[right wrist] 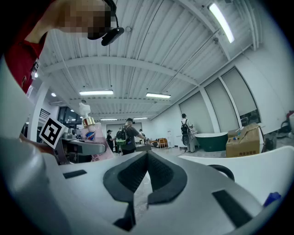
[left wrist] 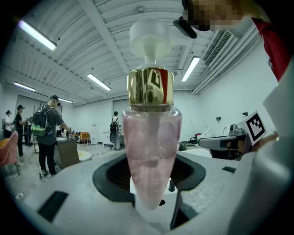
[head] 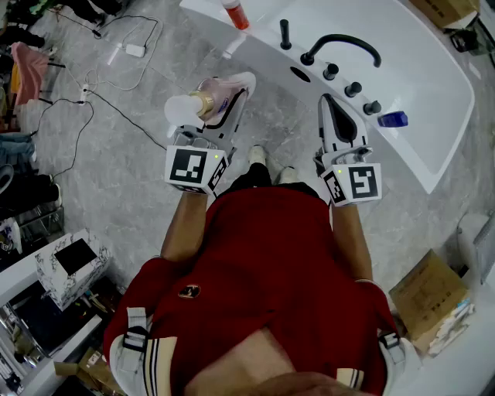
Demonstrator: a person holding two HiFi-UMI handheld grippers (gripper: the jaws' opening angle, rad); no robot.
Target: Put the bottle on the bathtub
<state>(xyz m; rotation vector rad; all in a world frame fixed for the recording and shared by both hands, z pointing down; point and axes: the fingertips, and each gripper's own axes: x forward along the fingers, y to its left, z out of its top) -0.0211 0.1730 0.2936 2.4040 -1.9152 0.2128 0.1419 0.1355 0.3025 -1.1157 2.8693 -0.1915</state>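
Observation:
A pink pump bottle (head: 207, 99) with a gold collar and white pump head is clamped in my left gripper (head: 230, 89), held over the grey floor left of the white bathtub (head: 437, 85). In the left gripper view the bottle (left wrist: 151, 147) stands upright between the jaws, which are shut on its lower body. My right gripper (head: 329, 100) hovers near the bathtub's front rim, jaws shut together with nothing in them (right wrist: 147, 158). The right gripper view also catches the bottle (right wrist: 92, 135) at its left and the bathtub rim (right wrist: 250, 167) at its right.
On the bathtub deck are a black faucet (head: 342, 42), black knobs (head: 353, 88), a small blue object (head: 393, 119) and an orange-capped bottle (head: 236, 14). Cables and a power strip (head: 133, 50) lie on the floor at the left. Cardboard boxes (head: 421, 294) stand at the right. People stand in the background (left wrist: 46, 137).

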